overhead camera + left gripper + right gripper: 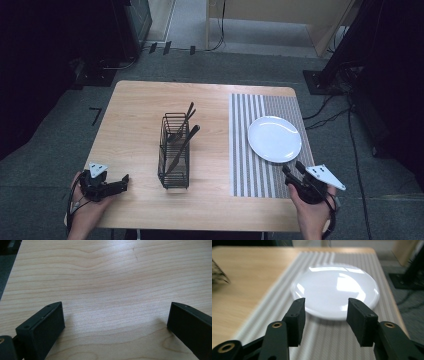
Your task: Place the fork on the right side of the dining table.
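A black wire caddy [174,151] stands mid-table with a few dark-handled pieces of cutlery [183,131] leaning in it. A white plate [274,138] lies on a grey striped placemat [245,165] at the right. My left gripper [124,181] rests at the table's front left, pointing right, and its jaws stand wide apart over bare wood [110,315] with nothing between them. My right gripper [293,168] sits at the front right, just short of the plate's near rim [329,315]. Its jaws are open and empty, and the plate [334,290] lies beyond them.
The wooden table [140,110] has bare wood at its left and back. Around it is grey carpet with cables [330,115], black stands and a wooden cabinet [270,15] at the back.
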`<state>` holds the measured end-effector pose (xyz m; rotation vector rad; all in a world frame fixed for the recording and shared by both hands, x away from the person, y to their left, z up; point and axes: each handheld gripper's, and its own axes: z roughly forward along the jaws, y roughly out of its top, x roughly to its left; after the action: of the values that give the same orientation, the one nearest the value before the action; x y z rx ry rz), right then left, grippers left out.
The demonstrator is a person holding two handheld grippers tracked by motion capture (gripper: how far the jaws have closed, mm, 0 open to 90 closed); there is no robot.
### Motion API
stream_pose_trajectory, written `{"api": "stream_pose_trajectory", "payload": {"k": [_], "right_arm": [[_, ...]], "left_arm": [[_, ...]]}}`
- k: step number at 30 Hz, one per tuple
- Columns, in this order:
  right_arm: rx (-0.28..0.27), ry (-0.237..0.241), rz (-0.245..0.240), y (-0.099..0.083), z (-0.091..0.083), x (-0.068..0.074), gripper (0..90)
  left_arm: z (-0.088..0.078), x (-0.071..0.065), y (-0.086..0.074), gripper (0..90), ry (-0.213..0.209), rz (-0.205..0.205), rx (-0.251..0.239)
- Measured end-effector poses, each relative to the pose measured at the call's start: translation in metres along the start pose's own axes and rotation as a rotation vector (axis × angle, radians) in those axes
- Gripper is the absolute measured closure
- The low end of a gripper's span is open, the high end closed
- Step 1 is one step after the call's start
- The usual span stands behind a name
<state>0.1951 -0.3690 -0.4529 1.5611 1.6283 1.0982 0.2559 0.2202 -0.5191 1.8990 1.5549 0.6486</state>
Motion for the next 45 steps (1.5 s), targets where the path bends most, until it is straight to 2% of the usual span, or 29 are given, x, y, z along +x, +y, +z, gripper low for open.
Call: {"api": "stream_pose_trajectory", "payload": {"k": [7,8,9,14,17,18,22,29,32,36,37,39,40,45], "right_arm": [[-0.061,0.147,0.003,0.048,0.024,0.057,60.1],[-0.061,0.147,0.003,0.048,0.024,0.057,60.1],[-0.081,0.189,0.008,0.062,0.032,0.073,62.6],[-0.105,0.255,0.000,0.083,0.049,0.103,68.2],[-0.114,0.289,0.008,0.092,0.062,0.121,74.8],[-0.114,0.289,0.008,0.092,0.062,0.121,74.8],[-0.117,0.331,0.024,0.103,0.081,0.142,78.7],[-0.135,0.367,0.041,0.108,0.107,0.168,84.7],[-0.150,0.398,0.040,0.108,0.118,0.175,87.4],[-0.145,0.413,0.051,0.109,0.129,0.181,87.8],[-0.139,0.428,0.072,0.109,0.135,0.184,87.5],[-0.139,0.437,0.080,0.109,0.137,0.185,87.2],[-0.130,0.449,0.103,0.109,0.143,0.189,85.6],[-0.108,0.474,0.117,0.107,0.153,0.197,83.5]], "left_arm": [[0.000,0.000,0.000,0.5,0.000,-0.001,-0.001],[0.000,0.000,0.000,0.6,0.000,-0.001,-0.001],[0.000,0.000,0.000,0.6,0.000,0.001,0.002],[0.000,0.000,0.000,0.5,0.000,-0.001,-0.001],[0.000,0.000,0.000,0.6,0.000,-0.001,-0.001],[0.000,0.000,0.000,0.5,0.000,-0.001,-0.001],[0.000,0.000,0.000,0.6,0.000,-0.001,0.000],[0.000,0.000,0.000,0.6,0.000,-0.001,-0.001],[0.000,0.000,0.000,0.6,0.000,0.001,0.000],[0.000,0.000,0.000,0.5,0.000,-0.001,-0.002],[0.000,0.000,0.000,0.5,0.000,-0.001,-0.001],[0.000,0.000,0.000,0.5,0.000,0.000,0.000],[0.000,0.000,0.000,0.6,0.000,0.000,-0.001],[0.000,0.000,0.000,0.6,0.000,-0.001,-0.001]]}}
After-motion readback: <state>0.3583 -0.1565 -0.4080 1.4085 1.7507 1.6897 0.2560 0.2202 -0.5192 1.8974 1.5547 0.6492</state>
